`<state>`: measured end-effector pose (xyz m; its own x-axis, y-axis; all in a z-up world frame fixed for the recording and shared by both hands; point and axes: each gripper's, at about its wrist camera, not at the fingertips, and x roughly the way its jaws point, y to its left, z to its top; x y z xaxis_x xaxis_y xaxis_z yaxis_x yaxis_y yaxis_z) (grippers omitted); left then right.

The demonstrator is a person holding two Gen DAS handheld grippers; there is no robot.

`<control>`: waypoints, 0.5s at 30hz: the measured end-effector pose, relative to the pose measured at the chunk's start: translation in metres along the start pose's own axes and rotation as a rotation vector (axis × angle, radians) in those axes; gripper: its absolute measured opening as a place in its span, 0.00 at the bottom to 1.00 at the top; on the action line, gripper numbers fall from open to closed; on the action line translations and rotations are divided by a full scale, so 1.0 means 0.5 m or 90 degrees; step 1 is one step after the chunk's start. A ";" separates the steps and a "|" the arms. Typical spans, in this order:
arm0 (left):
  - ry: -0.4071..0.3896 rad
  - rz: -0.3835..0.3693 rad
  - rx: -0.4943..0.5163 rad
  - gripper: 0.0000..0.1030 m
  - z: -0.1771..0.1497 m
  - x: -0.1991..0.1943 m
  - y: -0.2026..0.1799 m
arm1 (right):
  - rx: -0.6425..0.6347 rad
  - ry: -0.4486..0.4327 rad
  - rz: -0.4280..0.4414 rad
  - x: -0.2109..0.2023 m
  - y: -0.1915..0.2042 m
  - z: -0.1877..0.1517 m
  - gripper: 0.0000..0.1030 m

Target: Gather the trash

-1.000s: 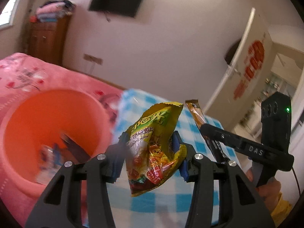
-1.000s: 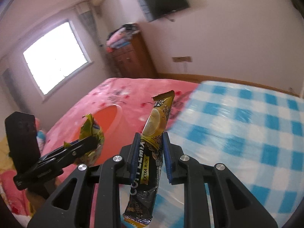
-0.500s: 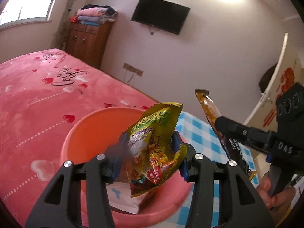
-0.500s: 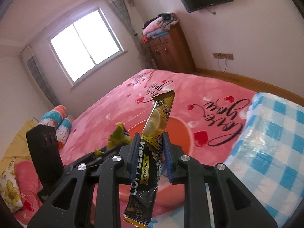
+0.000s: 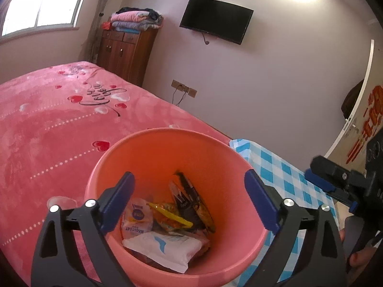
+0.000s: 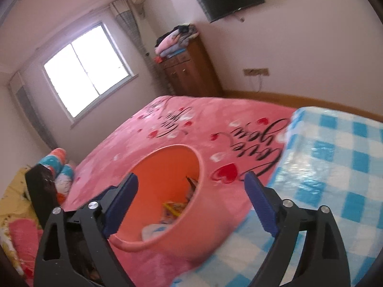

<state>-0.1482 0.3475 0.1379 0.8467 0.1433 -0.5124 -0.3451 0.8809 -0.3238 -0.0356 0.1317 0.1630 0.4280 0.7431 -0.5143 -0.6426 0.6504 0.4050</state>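
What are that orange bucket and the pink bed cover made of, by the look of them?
The bucket looks like moulded plastic: smooth, one even colour, with a soft sheen on its thin rim. The bed cover seems a plush fleece blanket: matt and fuzzy, printed with hearts and script. The packets in the bucket look like glossy plastic film.

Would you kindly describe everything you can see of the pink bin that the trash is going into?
The pink bin is a round, smooth, plastic-looking tub with a plain rim, open-topped and upright. It stands at the edge of the pink heart-print blanket, beside the blue checked cloth. Inside lie several wrappers: a white pack, a white round-logo pouch, a yellow-orange snack bag and a dark sachet. Neither gripper touches it.
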 end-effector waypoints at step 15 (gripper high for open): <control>-0.031 0.005 0.103 0.96 -0.033 -0.021 -0.134 | -0.025 -0.066 -0.158 -0.141 -0.087 -0.086 0.89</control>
<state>-0.1407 0.2794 0.1518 0.8644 0.1693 -0.4735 -0.2856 0.9403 -0.1851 -0.0651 0.0444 0.1493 0.6372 0.5749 -0.5133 -0.5329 0.8098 0.2455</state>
